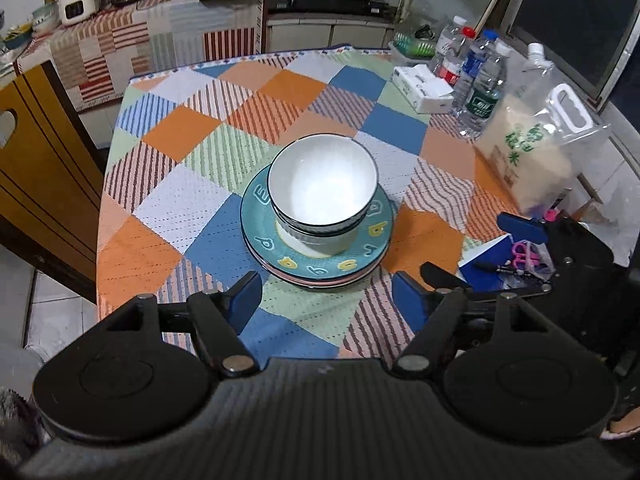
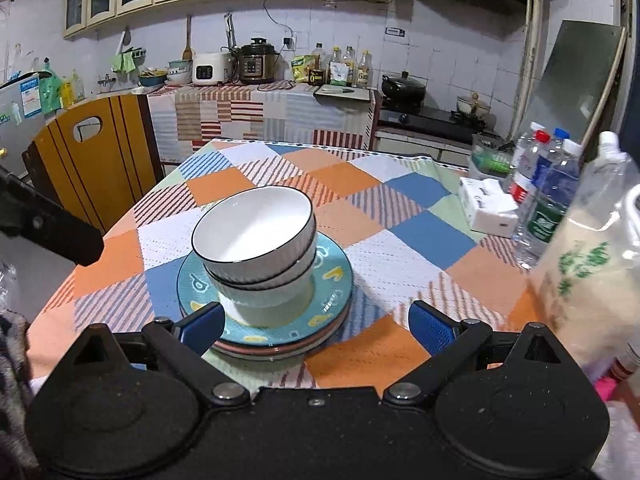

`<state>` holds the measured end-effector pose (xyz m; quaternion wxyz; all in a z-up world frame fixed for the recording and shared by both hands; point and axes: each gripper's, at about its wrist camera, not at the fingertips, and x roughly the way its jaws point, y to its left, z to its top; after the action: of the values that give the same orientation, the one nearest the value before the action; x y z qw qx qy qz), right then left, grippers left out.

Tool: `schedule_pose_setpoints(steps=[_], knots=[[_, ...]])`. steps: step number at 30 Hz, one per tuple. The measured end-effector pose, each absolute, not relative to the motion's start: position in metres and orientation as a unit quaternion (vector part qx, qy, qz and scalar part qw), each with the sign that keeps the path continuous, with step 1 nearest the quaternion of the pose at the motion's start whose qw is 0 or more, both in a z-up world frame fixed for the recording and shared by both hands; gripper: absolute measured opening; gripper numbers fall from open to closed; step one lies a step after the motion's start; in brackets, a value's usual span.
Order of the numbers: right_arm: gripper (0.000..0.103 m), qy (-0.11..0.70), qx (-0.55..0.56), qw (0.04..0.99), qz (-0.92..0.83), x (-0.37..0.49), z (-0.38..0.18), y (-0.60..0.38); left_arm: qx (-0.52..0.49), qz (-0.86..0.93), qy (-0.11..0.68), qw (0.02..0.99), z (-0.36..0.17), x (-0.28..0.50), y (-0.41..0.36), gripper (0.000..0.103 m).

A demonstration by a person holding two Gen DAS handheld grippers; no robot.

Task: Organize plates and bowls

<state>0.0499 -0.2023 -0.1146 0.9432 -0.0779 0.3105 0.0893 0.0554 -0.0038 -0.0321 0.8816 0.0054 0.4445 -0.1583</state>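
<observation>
Blue-padded fingers of the left gripper [image 1: 326,300] stand wide apart with nothing between them, hovering above the near edge of a kitchen table draped in a patchwork tablecloth [image 1: 192,132]. Just beyond the fingertips sits the stack being organized: two white bowls [image 1: 322,188] with dark rims, nested one inside the other, rest on a teal plate [image 1: 256,216] printed with yellow and white letters, which in turn lies on top of more plates [image 1: 320,282], one of them pink at the edge. The top bowl sits slightly tilted in the one below.

Seen from the right wrist, the right gripper [image 2: 316,326] is likewise spread wide and empty, its left pad overlapping the teal plate's near rim in the view, though contact cannot be judged. Part of the left gripper's black frame juts in at the left edge of that view.

Along the table's right side stand water bottles [image 1: 478,88], a white tissue pack [image 1: 424,88] and a clear bag of rice [image 1: 528,160]. A wooden chair [image 2: 96,160] is drawn up at the table's far left, and a rice cooker [image 2: 208,68] sits on the counter behind.
</observation>
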Motion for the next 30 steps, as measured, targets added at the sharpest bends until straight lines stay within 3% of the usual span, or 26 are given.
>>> schedule_pose_setpoints(steps=[13,30], knots=[[0.100,0.311,-0.069,0.946,0.063,0.006,-0.066,-0.212,0.003,-0.097,0.415,0.905,-0.018,0.007,-0.002,0.087],[0.100,0.333,-0.067,0.940,0.032,0.004,-0.060,-0.204,-0.044,-0.045,0.384,0.921,-0.038,-0.003,0.008,0.092]])
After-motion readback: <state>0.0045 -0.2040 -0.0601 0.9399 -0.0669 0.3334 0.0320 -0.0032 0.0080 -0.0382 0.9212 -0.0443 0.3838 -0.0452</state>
